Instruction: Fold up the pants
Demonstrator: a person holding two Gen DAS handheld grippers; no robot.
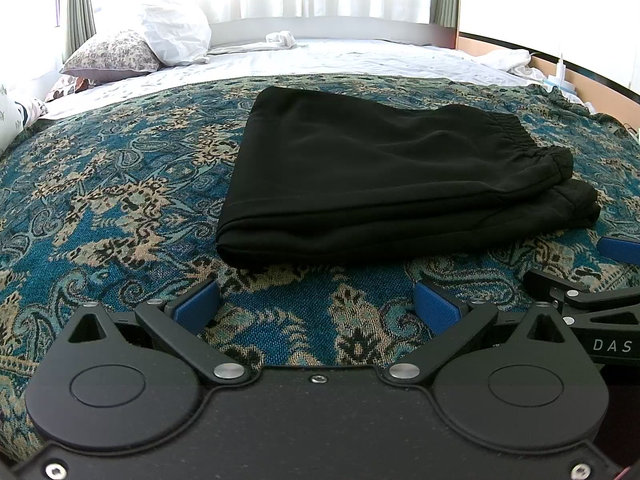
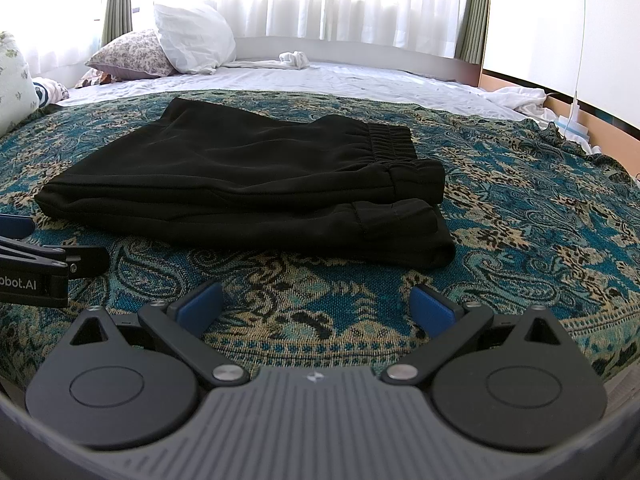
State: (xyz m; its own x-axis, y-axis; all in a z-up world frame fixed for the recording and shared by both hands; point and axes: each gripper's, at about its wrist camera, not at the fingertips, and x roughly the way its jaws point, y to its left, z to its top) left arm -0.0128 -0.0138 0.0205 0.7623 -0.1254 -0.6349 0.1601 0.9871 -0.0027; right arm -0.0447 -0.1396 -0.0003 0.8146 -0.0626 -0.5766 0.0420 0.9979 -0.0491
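In the left wrist view, the black pants (image 1: pixel 384 176) lie folded in the centre of the frame on a blue patterned blanket (image 1: pixel 120 200), with the elastic waistband at the right. The left gripper (image 1: pixel 316 304) is at the bottom, its jaws wide apart and holding nothing, just in front of the pants.

In the right wrist view, the pants (image 2: pixel 248 196) lie left of centre. The right gripper (image 2: pixel 318 304) is also spread wide and empty. Two pillows (image 2: pixel 160 48) are at the upper left.
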